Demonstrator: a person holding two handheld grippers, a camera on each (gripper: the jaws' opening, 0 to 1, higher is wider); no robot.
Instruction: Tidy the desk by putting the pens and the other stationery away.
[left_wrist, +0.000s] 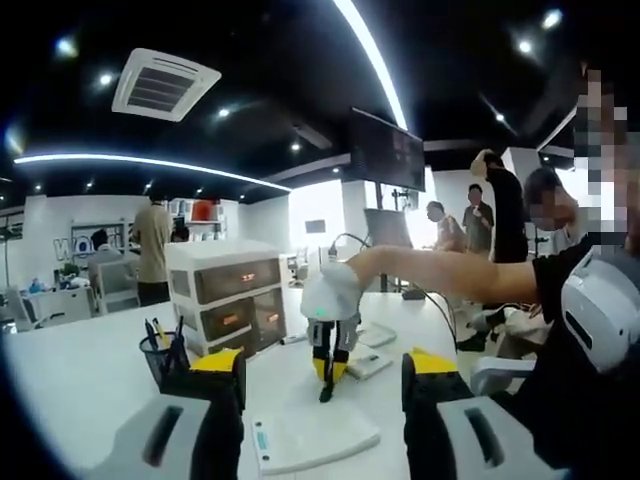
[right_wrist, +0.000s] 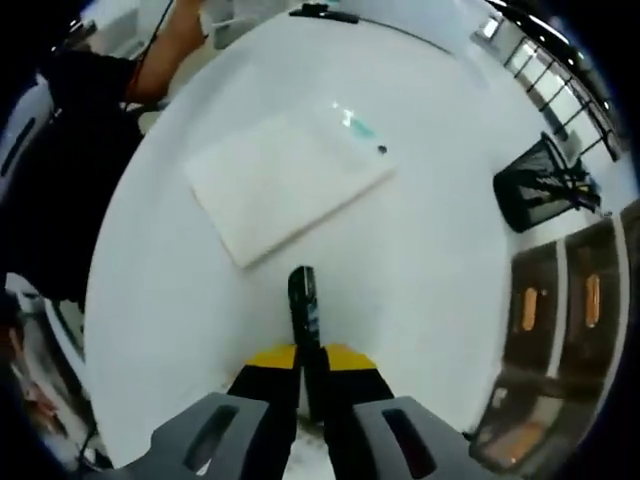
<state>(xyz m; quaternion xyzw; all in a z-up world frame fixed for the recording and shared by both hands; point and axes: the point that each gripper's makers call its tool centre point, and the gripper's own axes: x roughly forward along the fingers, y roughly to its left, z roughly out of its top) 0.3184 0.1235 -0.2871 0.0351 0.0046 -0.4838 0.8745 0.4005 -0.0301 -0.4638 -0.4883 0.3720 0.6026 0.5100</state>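
A dark pen (right_wrist: 304, 300) is pinched upright by the right gripper (right_wrist: 311, 372) above the surface (right_wrist: 430, 250) — the pen holder (right_wrist: 540, 190) lies to its right. The left gripper (left_wrist: 322, 385) is spread, nearer the holder.

Big white room with people at the back

White counter (left_wrist: 90, 370) in front, with a set of drawers (left_wrist: 228, 296) standing on it. Black screen (left_wrist: 386, 152) hanging up high, air vent (left_wrist: 163, 84) in the dark ceiling, long bright light strip (left_wrist: 370, 55) overhead. Person in a tan top (left_wrist: 152, 245) far back on the left, more people (left_wrist: 490, 215) standing on the right.
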